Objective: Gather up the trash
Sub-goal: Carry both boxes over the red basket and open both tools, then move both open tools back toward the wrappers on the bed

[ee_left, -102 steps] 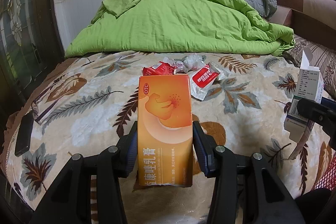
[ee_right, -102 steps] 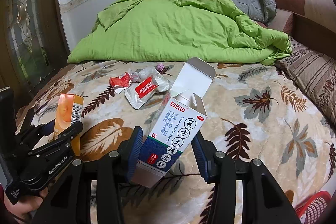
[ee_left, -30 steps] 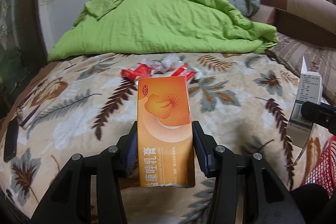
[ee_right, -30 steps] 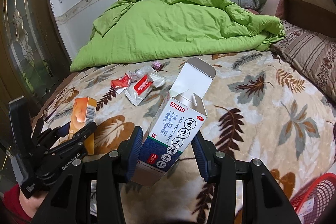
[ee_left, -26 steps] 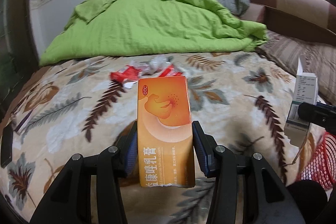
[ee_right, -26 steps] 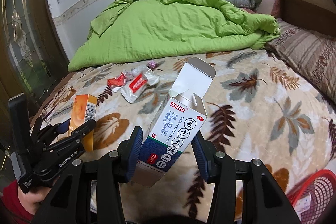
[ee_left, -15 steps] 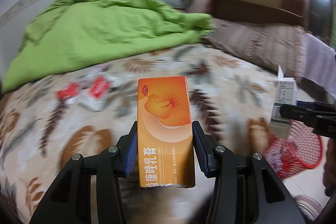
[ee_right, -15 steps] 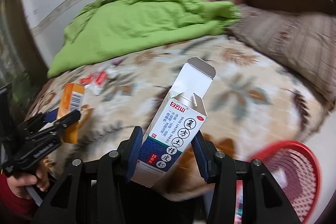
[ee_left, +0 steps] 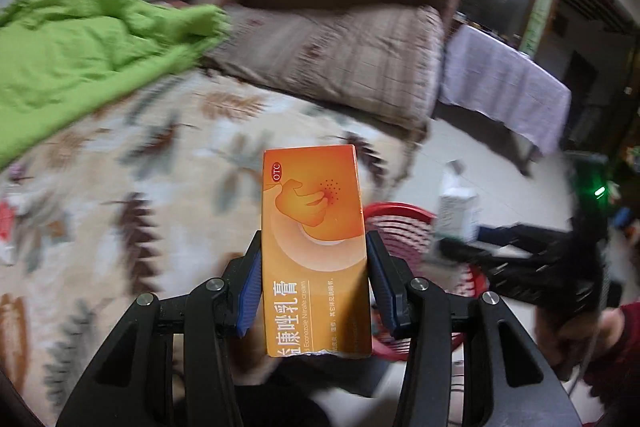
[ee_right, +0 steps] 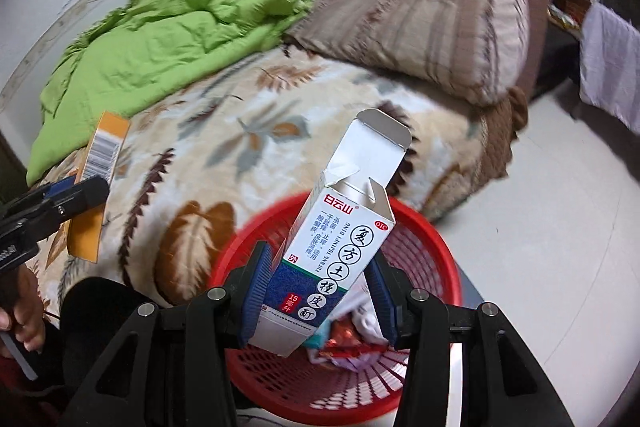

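My left gripper (ee_left: 314, 289) is shut on an orange medicine box (ee_left: 314, 227), held upright over the bed's edge. My right gripper (ee_right: 316, 291) is shut on a white and blue medicine box (ee_right: 340, 247) with its top flap open, and it hangs tilted above a red mesh basket (ee_right: 424, 247) on the floor. Wrappers lie inside that basket. In the left wrist view the red basket (ee_left: 404, 231) shows behind the orange box, with the white box (ee_left: 456, 211) at the right. The right wrist view catches the orange box (ee_right: 100, 163) at the left.
A leaf-patterned blanket (ee_right: 240, 131) covers the bed, with a green quilt (ee_right: 160, 39) and a striped pillow (ee_right: 440, 23) behind. Loose red wrappers (ee_left: 8, 215) lie blurred at the far left. Pale floor (ee_right: 560, 207) spreads to the right. A table with a white cloth (ee_left: 500, 83) stands beyond.
Both grippers have swung right, away from the middle of the bed toward its edge. The red basket has come under the white box. Both boxes stay gripped.
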`<action>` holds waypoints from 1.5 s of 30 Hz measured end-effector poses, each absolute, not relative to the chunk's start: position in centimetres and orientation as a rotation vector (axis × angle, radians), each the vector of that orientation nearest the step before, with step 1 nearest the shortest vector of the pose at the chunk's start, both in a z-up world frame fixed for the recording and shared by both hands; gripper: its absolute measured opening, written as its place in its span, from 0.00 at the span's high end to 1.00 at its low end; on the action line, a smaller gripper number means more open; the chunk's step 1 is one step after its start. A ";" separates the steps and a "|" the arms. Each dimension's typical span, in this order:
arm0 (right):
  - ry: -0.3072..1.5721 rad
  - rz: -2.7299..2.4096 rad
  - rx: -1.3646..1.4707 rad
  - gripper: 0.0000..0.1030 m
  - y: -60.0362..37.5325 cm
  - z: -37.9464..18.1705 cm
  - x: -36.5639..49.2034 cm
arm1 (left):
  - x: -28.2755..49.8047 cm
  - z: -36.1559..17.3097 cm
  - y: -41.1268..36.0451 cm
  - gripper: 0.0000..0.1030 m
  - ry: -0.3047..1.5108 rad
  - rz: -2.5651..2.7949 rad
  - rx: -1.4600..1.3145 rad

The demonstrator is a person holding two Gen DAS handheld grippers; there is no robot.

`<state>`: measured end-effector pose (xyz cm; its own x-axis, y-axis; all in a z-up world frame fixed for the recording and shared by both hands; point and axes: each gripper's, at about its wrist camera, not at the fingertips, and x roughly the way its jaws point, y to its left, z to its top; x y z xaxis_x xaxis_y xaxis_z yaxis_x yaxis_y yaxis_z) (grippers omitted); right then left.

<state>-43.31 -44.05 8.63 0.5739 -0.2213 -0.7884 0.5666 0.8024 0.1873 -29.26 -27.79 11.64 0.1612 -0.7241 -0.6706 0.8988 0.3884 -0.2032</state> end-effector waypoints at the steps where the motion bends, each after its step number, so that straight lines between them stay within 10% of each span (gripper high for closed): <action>1: 0.847 -0.483 0.455 0.49 -44.2 8.3 -43.5 | -30.0 11.3 -29.0 0.55 0.795 -1.205 0.280; 6: 0.887 -0.518 0.452 0.43 -45.1 6.5 -44.8 | -32.3 9.8 -32.7 0.52 0.835 -1.279 0.342; 9: 0.860 -0.529 0.478 0.43 -45.8 6.6 -46.3 | -32.1 9.5 -33.3 0.32 0.852 -1.266 0.331; 45: 0.834 -0.016 0.391 0.42 -28.3 11.1 -20.1 | -8.7 10.4 -7.7 0.32 0.790 -0.498 0.103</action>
<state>-20.08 -28.29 11.12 0.6760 0.1379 -0.7239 0.1655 0.9288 0.3315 -8.73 -7.67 10.41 0.5947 -0.3902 -0.7029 0.4658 0.8798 -0.0943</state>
